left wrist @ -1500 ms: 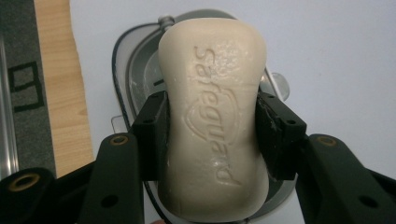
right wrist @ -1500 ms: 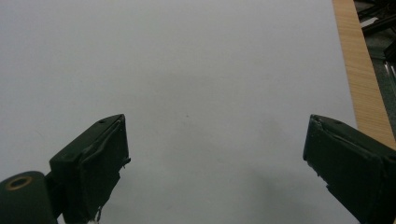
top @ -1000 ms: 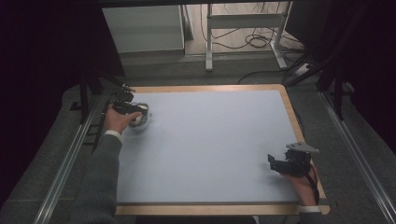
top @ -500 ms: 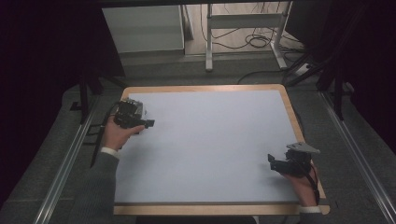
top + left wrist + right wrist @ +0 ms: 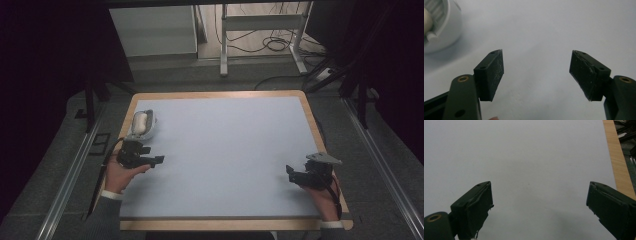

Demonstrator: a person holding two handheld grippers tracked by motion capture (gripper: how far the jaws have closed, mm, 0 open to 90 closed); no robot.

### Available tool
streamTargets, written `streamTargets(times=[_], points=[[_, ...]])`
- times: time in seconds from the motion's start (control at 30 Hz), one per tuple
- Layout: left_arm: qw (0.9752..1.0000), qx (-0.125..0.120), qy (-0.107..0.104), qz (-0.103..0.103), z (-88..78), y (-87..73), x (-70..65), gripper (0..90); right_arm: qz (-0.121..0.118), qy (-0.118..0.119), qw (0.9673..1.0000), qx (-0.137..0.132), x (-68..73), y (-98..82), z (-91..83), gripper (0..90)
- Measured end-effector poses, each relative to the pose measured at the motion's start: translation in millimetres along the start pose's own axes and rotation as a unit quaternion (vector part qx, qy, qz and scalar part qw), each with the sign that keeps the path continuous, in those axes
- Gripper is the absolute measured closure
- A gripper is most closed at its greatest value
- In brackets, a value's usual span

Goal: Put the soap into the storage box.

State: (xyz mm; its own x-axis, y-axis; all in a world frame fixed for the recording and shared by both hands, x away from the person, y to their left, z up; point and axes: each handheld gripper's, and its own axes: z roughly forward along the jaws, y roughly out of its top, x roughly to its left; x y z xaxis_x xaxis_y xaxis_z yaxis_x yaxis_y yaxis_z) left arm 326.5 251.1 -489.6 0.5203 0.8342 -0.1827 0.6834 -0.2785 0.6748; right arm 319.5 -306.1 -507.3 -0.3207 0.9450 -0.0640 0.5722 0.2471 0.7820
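white plastic thing [image 5: 142, 124], some small round holder with a pale piece lying in it, sat near the far left corner of the blue mat [image 5: 225, 150]. the left gripper [image 5: 159, 160] had just been spreading its jaws, nothing between them, and was just short of the holder on the near side. right gripper [image 5: 289, 171] rested wide and empty by the near right edge. my take: this was the let-go-and-back-off step, so best to pull away level and not clip the rim.
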Motion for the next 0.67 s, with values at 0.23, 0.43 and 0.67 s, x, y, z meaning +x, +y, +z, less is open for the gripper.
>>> streamTargets(times=[0.23, 0.43, 0.67], points=[[0.9999, -0.006, -0.011, -0.009, -2.8, -31.3, -8.2, 27.4, -0.001, 0.000, 1.0000, 0.000, 0.3, 0.2, 0.1, 6.6], [1.0000, -0.005, -0.007, -0.001, -4.1, -35.4, -10.8, 26.6, -0.004, 0.000, 1.0000, -0.004, 1.7, 0.8, -0.2, 6.6], [1.0000, -0.004, -0.003, -0.006, -5.7, -42.8, -9.1, 25.2, -0.011, 0.004, 0.9999, -0.009, 3.0, 2.0, -1.3, 6.9]])
